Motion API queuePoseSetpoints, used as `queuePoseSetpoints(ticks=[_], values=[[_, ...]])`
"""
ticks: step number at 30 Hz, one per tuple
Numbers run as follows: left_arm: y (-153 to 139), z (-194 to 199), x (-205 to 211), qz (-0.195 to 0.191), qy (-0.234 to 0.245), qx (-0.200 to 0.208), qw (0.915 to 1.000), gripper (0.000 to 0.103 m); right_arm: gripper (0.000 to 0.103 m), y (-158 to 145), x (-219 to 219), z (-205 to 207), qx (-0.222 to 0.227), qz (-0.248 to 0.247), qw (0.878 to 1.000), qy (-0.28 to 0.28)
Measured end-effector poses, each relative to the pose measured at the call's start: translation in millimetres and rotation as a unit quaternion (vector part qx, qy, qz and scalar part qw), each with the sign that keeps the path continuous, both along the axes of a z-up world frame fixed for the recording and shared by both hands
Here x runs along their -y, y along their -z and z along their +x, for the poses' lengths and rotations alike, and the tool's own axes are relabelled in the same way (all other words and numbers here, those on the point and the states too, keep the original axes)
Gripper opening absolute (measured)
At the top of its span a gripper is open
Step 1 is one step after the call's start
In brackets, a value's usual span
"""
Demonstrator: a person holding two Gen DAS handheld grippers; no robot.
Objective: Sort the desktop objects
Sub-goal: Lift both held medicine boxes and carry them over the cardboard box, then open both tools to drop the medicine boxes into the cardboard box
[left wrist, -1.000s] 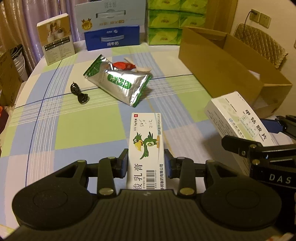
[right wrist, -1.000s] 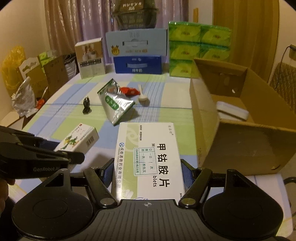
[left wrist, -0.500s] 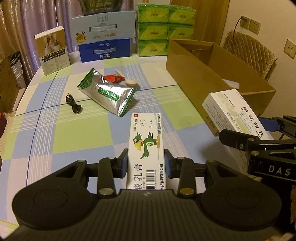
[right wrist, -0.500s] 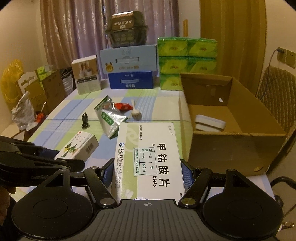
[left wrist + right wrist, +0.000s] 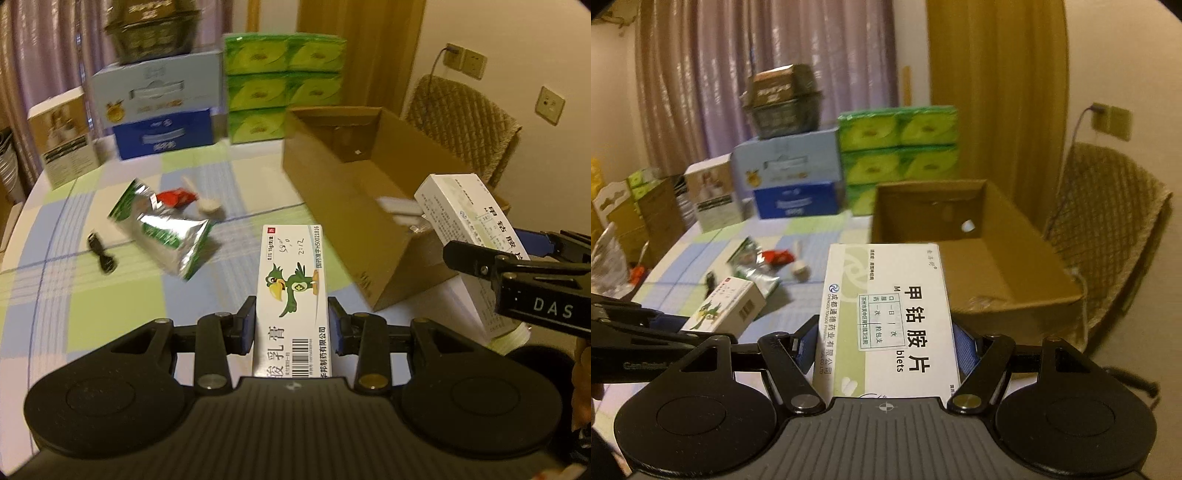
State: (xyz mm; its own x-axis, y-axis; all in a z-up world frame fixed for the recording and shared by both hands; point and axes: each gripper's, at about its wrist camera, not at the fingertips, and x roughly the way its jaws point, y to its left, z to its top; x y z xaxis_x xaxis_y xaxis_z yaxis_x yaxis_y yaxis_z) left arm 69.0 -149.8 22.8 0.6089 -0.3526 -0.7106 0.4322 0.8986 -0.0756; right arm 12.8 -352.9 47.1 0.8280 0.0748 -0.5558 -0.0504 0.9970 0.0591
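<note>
Presently, items as seen from my two wrists:

1. My left gripper: closed on the ointment box, a narrow white carton with a green parrot and a barcode. Both pads press its long sides. It is held off the table, pointing toward the carton. From the right wrist it shows at lower left.

2. My right gripper: closed on the tablet box, a wider white carton with black Chinese print and a pasted label. The blue pads grip both its sides. Its far end lies in front of the carton's near wall. From the left wrist the same box stands at the right, beside the carton's near corner.

3. Carton: brown cardboard, open at the top, on the right of the table. A flat white thing lies inside; I cannot tell what it is.

4. Loose on the checked tablecloth, left of the carton: a silver-green pouch, a red wrapper touching its upper edge, a white spoon just beside the wrapper, and a black cable apart to the left.

5. Far edge of the table: green tissue packs stacked, two blue boxes stacked, and a white-and-gold box.

6. A wicker chair behind the carton.
</note>
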Motion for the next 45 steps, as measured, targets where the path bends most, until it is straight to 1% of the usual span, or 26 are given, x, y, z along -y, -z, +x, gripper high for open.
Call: queuePoseSetpoints(ticks=[6,12,16,19,26,33,39,41,42,44,45], values=[[-16,20,41,-0.014,0.029,0.01,0.9994,0.033,0.068,-15,37,21,0.016,-0.01,1.0,0.025],[-24,47,78,-0.026,0.05,0.012,0.9983,0.033,0.068,-21,68,48,0.024,-0.019,0.999,0.041],[-23,66,101,-0.028,0.06,0.009,0.9978,0.033,0.068,-20,84,67,0.023,-0.024,0.998,0.044],[-19,82,115,-0.041,0.06,-0.005,0.9973,0.033,0.068,-16,94,83,0.017,-0.023,0.998,0.048],[-8,114,145,-0.039,0.067,-0.013,0.9969,0.033,0.068,-2,114,112,0.003,-0.018,0.998,0.056],[-2,146,164,-0.042,0.062,-0.019,0.997,0.033,0.068,11,120,131,-0.011,-0.014,0.998,0.057],[5,168,169,-0.041,0.053,-0.024,0.9975,0.033,0.068,21,119,141,-0.02,-0.015,0.998,0.056],[6,171,169,-0.039,0.05,-0.02,0.9978,0.033,0.068,23,118,144,-0.023,-0.016,0.998,0.056],[5,172,168,-0.039,0.05,-0.017,0.9978,0.034,0.068,24,118,145,-0.024,-0.016,0.998,0.055],[4,172,164,-0.042,0.046,-0.012,0.998,0.041,0.068,24,117,146,-0.025,-0.017,0.998,0.054],[2,171,161,-0.043,0.043,-0.008,0.9981,0.041,0.068,25,117,147,-0.026,-0.018,0.998,0.053]])
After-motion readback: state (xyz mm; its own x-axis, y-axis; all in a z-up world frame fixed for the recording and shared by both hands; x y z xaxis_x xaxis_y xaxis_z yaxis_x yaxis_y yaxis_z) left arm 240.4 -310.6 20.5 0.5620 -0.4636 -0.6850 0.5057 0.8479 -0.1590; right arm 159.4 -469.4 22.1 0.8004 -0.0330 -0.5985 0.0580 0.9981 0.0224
